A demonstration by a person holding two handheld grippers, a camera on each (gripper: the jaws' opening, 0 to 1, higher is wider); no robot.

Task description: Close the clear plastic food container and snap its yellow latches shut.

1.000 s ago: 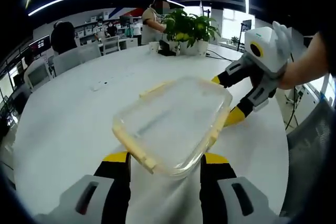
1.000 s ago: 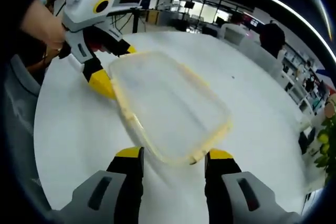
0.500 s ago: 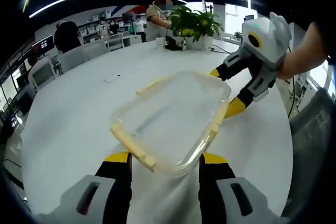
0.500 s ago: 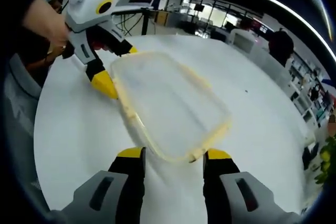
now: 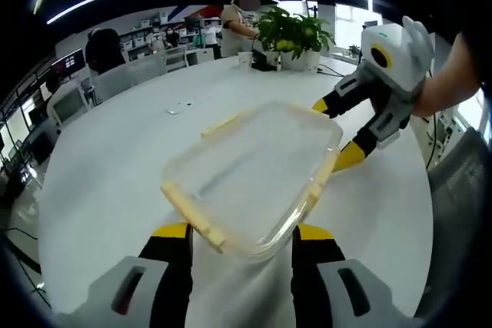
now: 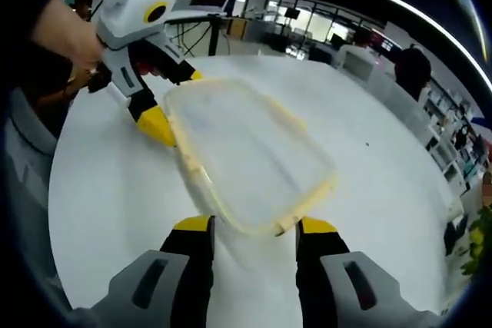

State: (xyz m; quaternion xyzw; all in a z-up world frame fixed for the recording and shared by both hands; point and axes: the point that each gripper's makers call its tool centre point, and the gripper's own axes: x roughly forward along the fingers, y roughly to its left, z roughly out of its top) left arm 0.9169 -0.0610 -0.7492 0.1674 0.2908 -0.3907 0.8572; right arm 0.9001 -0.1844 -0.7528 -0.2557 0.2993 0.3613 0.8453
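A clear plastic food container (image 5: 254,174) with yellow latches (image 5: 192,220) hangs over the white table, held at both ends. In the left gripper view my left gripper (image 5: 242,234) has its yellow-tipped jaws against the sides of the container's near end. My right gripper (image 5: 338,132), held by a hand, clamps the far right end. The right gripper view shows the same container (image 6: 246,155), its near end between my right gripper's (image 6: 252,228) jaws and its far end between the left gripper's (image 6: 173,101) jaws. Its latches (image 6: 307,203) stick out along the rim.
The round white table (image 5: 100,182) runs far to the left and back. Potted plants (image 5: 296,36) and a cup stand at its far edge, with a small dark item (image 5: 181,107) nearer. People and desks are behind. A grey chair (image 5: 461,197) is at the right.
The container stays held between both grippers. Both views have shifted slightly, so the hands have drifted a little; nothing has been let go or latched.
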